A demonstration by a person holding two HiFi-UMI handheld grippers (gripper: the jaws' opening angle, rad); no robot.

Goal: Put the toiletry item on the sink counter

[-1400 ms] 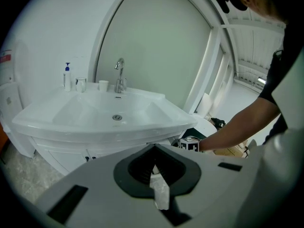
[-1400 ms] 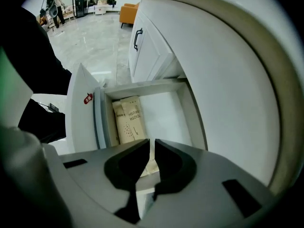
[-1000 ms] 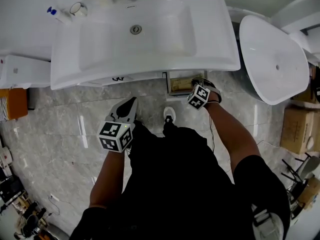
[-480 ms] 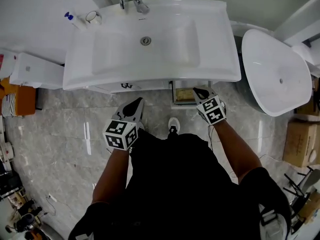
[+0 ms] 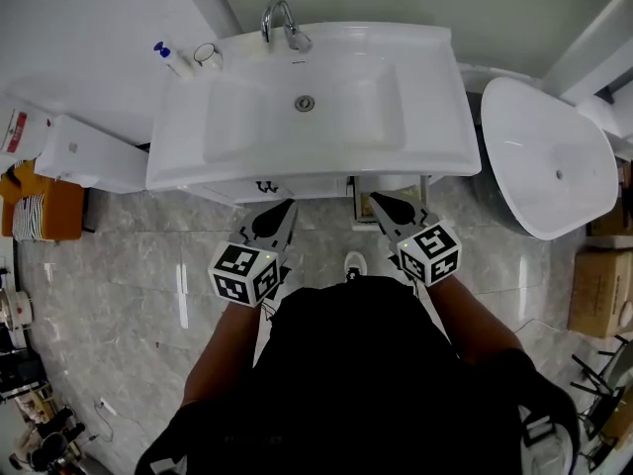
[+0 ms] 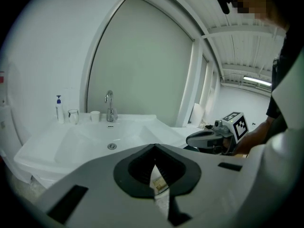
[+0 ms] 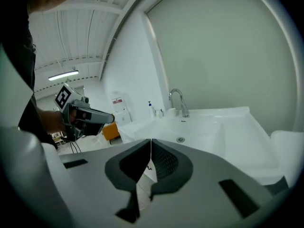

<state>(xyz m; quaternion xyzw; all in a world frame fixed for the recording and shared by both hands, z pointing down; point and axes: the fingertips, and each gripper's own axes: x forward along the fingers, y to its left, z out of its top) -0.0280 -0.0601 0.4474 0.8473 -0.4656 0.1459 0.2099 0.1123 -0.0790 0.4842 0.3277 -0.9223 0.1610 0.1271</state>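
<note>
L gripper [image 5: 280,209] sits left of ctr in the head view, tips aimed approx 1 o'clock, jaws closed tip to tip, nothing btwn. R gripper [image 5: 380,202] sits right of ctr, tips aimed approx 11 o'clock, jaws closed, empty. L forearm [image 5: 220,344] and R forearm [image 5: 460,315] are bare. The grippers are level w/ each other and apart.

Head view looks steeply down; both gripper views face the sink [image 5: 435,117], seemingly near.

No lettering is legible anywhere; the red-and-white sticker [image 5: 16,127] at the left is too small to read.
</note>
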